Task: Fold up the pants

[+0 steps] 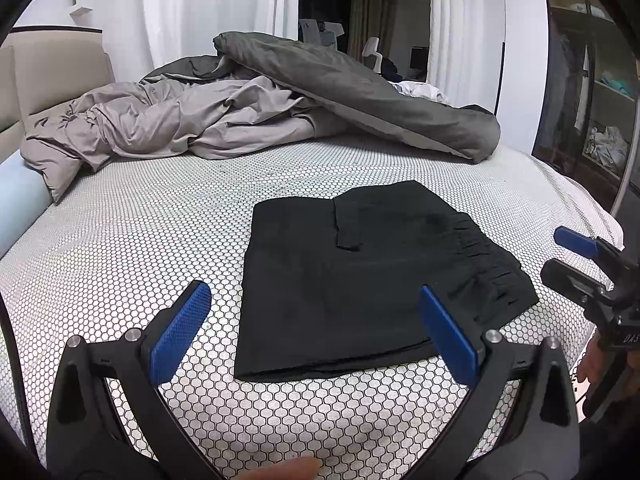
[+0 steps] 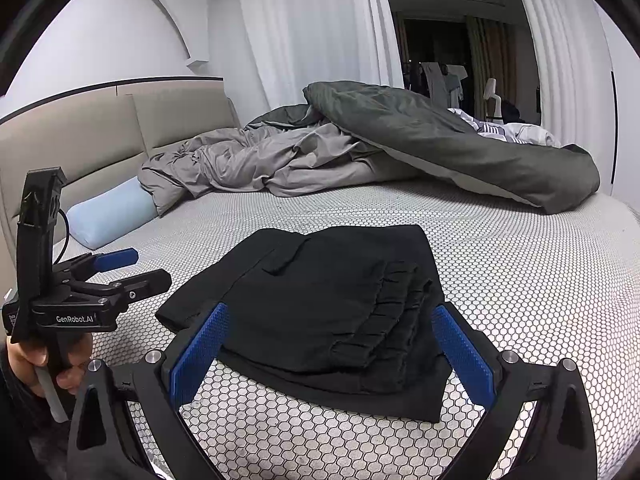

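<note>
Honeycomb-patterned mattress (image 1: 160, 232) is carrying black pants (image 1: 360, 280), already folded compact, near its front edge. I'm hovering my left gripper (image 1: 316, 332) and right gripper (image 2: 332, 344) agape, empty. Soft, light, floppy; I'm favouring the thick elastic waistband (image 2: 396, 308).

Open bed (image 1: 140, 232) surface lies left of and beyond the folded pants (image 1: 360, 280). A crumpled duvet (image 1: 320, 100) blocks the far side, and a blue pillow (image 2: 112, 216) sits by the headboard (image 2: 100, 140).
</note>
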Available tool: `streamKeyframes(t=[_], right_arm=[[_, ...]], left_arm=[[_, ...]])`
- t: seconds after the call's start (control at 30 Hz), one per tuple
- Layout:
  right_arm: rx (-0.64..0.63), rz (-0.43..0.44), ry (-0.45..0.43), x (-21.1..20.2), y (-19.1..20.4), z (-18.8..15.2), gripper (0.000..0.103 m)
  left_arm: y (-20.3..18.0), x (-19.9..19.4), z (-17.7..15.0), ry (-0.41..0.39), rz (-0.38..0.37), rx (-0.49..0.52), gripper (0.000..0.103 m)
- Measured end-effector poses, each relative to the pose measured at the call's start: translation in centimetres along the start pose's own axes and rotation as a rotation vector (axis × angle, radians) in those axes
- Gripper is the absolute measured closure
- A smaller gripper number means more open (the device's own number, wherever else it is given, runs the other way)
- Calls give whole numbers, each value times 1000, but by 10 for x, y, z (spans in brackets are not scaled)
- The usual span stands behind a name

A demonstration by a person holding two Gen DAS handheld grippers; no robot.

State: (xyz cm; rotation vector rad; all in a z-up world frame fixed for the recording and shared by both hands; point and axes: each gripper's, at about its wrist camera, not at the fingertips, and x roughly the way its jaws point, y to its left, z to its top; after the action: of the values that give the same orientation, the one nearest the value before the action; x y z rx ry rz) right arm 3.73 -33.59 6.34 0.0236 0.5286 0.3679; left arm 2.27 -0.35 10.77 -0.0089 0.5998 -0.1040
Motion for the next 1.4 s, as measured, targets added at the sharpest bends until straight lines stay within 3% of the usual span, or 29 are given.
streamKeyframes(t=[1.4], right_arm=[[-71,-23,7,-1,6,-4,0]], left_arm=[[8,-7,1,-30,-6,11,1]])
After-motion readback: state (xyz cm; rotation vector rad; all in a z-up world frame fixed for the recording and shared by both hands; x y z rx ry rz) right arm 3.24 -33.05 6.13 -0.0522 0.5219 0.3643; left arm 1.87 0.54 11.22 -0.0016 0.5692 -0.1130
